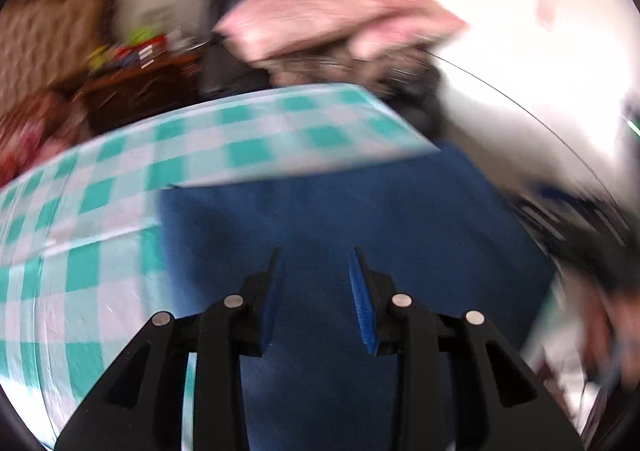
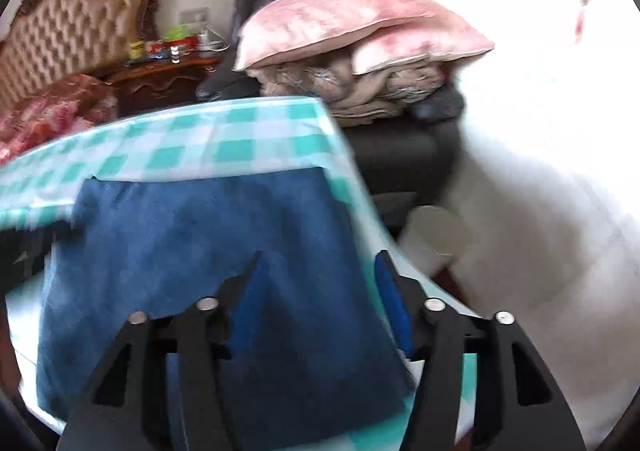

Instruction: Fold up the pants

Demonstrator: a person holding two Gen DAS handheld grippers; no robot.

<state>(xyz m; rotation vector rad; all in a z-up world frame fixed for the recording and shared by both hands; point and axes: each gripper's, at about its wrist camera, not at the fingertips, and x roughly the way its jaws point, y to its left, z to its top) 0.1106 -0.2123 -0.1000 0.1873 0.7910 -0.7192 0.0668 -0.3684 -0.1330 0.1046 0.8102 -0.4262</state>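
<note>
Bedroom clutter is filling the upper part of both views; below it, a table under a green-checked cloth (image 2: 240,139) is carrying the pants (image 2: 224,251). These blue pants are lying as a compact, straight-edged block in the lower centre of each frame, reaching the cloth's right edge, so folding is judged largely done; any last fold or smoothing cannot be told. Left gripper (image 1: 315,257) and right gripper (image 2: 318,261) are hovering over the fabric, jaws parted and holding nothing. Pink pillows (image 2: 352,23) are sitting upper centre.
</note>
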